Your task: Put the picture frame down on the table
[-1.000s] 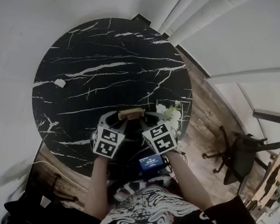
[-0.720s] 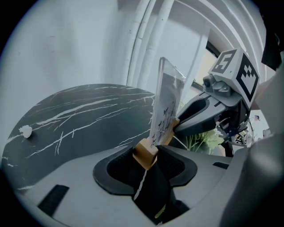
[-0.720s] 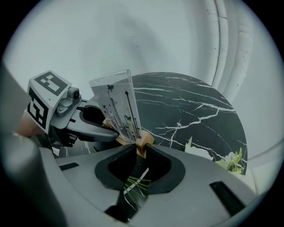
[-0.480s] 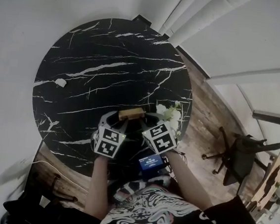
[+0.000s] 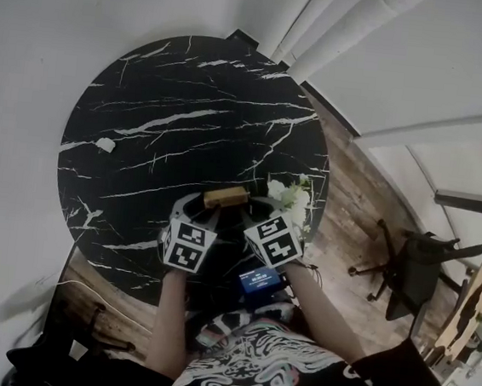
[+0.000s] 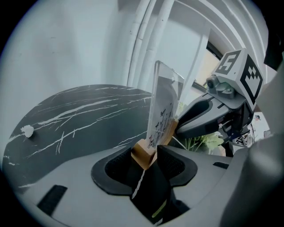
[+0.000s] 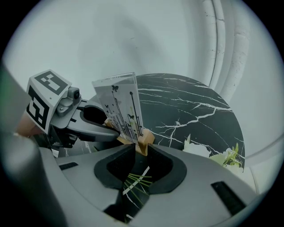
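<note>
The picture frame (image 5: 226, 197) – a clear upright panel printed with dark stems, slotted into a pale wooden base – sits low in the head view, just below centre, over the near edge of the table (image 5: 189, 114). Whether its base touches the tabletop cannot be told. The left gripper (image 6: 144, 155) has its jaws closed narrowly on one end of the wooden base, and the right gripper (image 7: 140, 148) pinches the opposite end, so the two tools face each other with the panel standing between them. The table is round, black marble with white veins, filling the upper left of the head view. A sprig of white flowers (image 5: 291, 193) lies just right of the frame – at the table's right rim. A small white scrap (image 5: 104, 143) rests far off at the left edge. A lit blue screen (image 5: 259, 277) shows below the grippers, and an office chair (image 5: 413, 266) stands on the wood floor at the right.
</note>
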Tool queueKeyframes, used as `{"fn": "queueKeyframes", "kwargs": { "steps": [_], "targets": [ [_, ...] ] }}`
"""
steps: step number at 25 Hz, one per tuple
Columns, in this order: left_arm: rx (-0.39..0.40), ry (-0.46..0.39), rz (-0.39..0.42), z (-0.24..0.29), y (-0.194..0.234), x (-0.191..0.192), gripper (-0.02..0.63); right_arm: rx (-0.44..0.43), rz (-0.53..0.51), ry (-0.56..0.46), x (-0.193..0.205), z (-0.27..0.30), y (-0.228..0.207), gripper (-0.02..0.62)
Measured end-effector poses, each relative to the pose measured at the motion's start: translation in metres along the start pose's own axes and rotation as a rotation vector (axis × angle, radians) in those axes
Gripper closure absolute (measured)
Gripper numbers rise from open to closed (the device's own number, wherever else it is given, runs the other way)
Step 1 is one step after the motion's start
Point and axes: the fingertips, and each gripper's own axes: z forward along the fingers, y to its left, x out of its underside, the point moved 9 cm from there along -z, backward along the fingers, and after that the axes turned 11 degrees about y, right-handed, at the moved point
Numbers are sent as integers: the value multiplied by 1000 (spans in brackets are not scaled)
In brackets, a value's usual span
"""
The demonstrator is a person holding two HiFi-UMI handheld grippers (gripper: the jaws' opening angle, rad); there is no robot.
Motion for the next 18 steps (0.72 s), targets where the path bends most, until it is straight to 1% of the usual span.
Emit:
{"fn": "queueKeyframes", "kwargs": {
  "steps": [6,9,12,17,18],
  "targets": [
    [-47,-34,-5,-8,3,4,430,-1,8,8,2,-4,0,526],
    [-45,-51,-4,-13,3,5,430,2,14,5,4,-6,0,526],
    [-46,-55,-19,-21,3,6,431,8,20,-1,5,-10,2,526],
    [-36,-75,-59,-30,0,8,466,22,16,-30,5,-18,2,528],
    [-39,-79,-61,-32,-1,9,474,23,12,-35,6,-20,2,539]
  ]
}}
